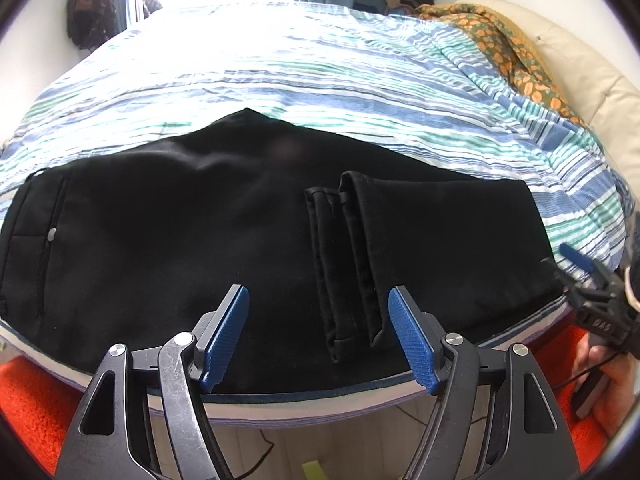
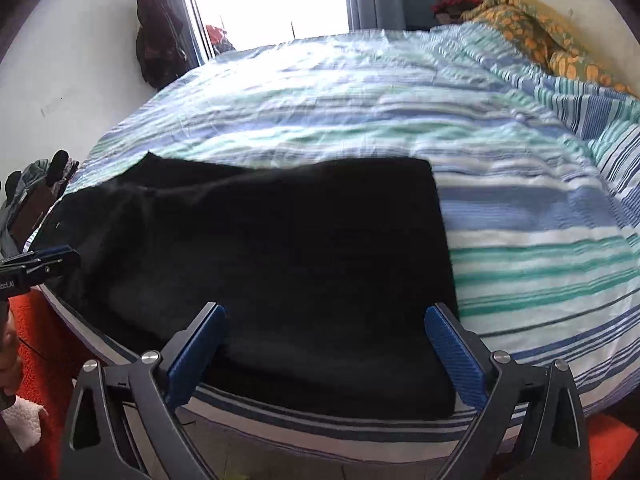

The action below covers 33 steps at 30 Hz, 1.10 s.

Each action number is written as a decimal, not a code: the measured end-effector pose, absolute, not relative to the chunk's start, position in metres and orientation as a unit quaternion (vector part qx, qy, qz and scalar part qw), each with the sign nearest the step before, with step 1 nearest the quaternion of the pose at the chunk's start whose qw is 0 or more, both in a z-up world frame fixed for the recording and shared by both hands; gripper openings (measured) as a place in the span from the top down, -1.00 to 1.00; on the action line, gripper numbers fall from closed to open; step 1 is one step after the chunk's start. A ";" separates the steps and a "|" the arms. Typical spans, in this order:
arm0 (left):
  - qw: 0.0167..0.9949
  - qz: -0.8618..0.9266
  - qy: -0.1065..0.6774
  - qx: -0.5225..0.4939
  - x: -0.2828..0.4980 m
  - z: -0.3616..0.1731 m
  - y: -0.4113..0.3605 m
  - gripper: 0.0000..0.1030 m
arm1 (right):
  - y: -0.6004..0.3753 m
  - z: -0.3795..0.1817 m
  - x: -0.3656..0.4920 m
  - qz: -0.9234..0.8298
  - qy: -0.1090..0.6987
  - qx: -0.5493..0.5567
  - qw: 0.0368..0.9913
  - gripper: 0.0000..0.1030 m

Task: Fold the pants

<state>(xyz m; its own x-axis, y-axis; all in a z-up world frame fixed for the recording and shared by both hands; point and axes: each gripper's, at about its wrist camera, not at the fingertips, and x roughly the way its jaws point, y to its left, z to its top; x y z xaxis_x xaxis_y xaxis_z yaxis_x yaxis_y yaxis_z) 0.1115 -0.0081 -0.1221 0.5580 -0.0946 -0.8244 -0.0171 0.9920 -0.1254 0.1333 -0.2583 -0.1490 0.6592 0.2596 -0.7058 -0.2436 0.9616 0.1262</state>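
The left hand-held gripper (image 2: 60, 258) bears lettering, "ooLAI" (partly cut off).

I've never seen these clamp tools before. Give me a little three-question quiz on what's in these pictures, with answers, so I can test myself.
1. True or false: the left gripper is clamped on the black pants.
2. Multiple choice: the pant leg cuffs lie A) hanging off the bed, B) folded back on top of the pants, C) under the floral blanket.
3. Fill in: the pants rest on a ______ bedspread.

Key:
1. False. Its blue pads stand apart with nothing pressed between them; the right gripper is open too.
2. B. The cuffs lie side by side on the black cloth, near the bed's front edge.
3. Striped, in blue, green and white.
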 end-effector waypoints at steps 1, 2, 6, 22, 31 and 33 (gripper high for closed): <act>0.882 -0.020 0.468 -0.058 0.111 -0.122 -0.008 -0.52 | -0.259 -0.143 0.129 0.137 0.372 0.004 0.918 -0.93; 0.882 -0.018 0.467 -0.058 0.110 -0.122 -0.006 -0.54 | -0.258 -0.140 0.127 0.137 0.365 -0.001 0.921 -0.94; 0.878 -0.011 0.475 -0.067 0.112 -0.126 0.000 -0.54 | -0.254 -0.151 0.134 0.137 0.395 0.000 0.908 -0.95; 0.881 -0.006 0.469 -0.064 0.109 -0.125 0.002 -0.54 | -0.231 -0.140 0.118 0.161 0.354 -0.065 0.919 -0.95; 0.881 0.001 0.468 -0.070 0.109 -0.125 0.007 -0.54 | -0.229 -0.143 0.117 0.163 0.357 -0.069 0.917 -0.95; 0.881 0.004 0.468 -0.071 0.109 -0.125 0.008 -0.54 | -0.230 -0.142 0.116 0.163 0.355 -0.069 0.918 -0.95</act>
<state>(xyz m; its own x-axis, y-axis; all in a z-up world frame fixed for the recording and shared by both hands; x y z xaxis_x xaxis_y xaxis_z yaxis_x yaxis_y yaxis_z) 0.1095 0.0077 -0.1249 0.5612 -0.0596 -0.8256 -0.0741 0.9898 -0.1218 0.1163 -0.2296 -0.1425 0.6943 0.2503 -0.6747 -0.3479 0.9375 -0.0101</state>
